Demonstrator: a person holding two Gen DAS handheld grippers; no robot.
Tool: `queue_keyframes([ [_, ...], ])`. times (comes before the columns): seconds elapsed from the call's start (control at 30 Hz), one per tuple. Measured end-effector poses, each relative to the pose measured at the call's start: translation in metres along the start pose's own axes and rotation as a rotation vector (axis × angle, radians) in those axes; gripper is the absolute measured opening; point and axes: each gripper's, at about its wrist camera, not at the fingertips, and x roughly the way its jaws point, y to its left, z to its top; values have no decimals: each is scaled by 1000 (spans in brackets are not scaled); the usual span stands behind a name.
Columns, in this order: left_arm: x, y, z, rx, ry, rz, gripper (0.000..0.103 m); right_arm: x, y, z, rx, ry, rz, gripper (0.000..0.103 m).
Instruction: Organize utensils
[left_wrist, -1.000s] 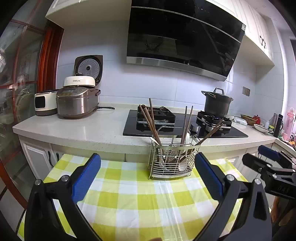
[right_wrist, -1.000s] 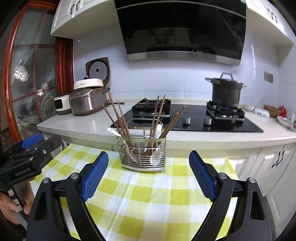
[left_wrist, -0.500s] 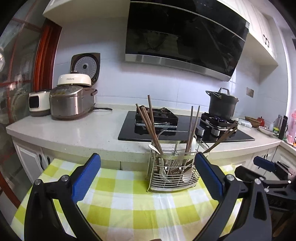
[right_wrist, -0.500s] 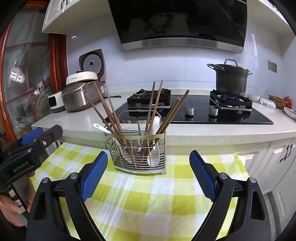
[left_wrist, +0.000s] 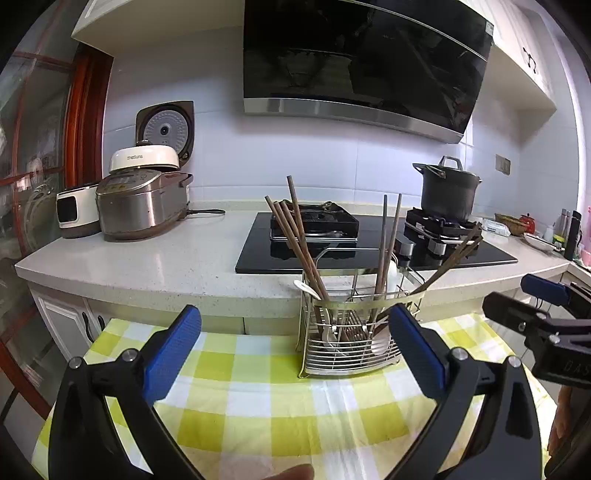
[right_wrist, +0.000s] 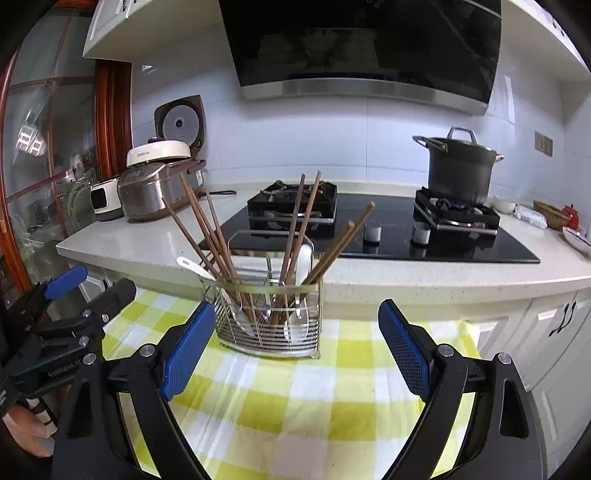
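A wire utensil caddy (left_wrist: 349, 332) (right_wrist: 269, 321) stands on the yellow checked tablecloth (left_wrist: 280, 406) (right_wrist: 314, 387). It holds several brown chopsticks (left_wrist: 299, 243) (right_wrist: 207, 236) leaning left, upright and right, plus white spoons (left_wrist: 306, 290) (right_wrist: 303, 258) and metal utensils. My left gripper (left_wrist: 295, 354) is open and empty, just short of the caddy. My right gripper (right_wrist: 295, 350) is open and empty, the caddy between and beyond its fingers. Each gripper shows at the edge of the other's view (left_wrist: 546, 321) (right_wrist: 70, 314).
A white countertop (left_wrist: 147, 262) runs behind the table with a rice cooker (left_wrist: 140, 206), a black gas hob (right_wrist: 388, 229) and a dark pot (right_wrist: 460, 168) over a lit burner. Cabinets (right_wrist: 554, 325) stand below at right.
Both grippers have moved closer to the caddy, which looms larger and more central. Both stay open and empty.
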Motion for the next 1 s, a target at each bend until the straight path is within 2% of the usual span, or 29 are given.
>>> queue_keyframes([
  [0.8,2,3,-2,-5,0,20,98,8,4,0,-9,11,-14,85],
  [1.0,3,4,-6,-3,8,38,98,7,5,-2,-1,-2,-45,85],
])
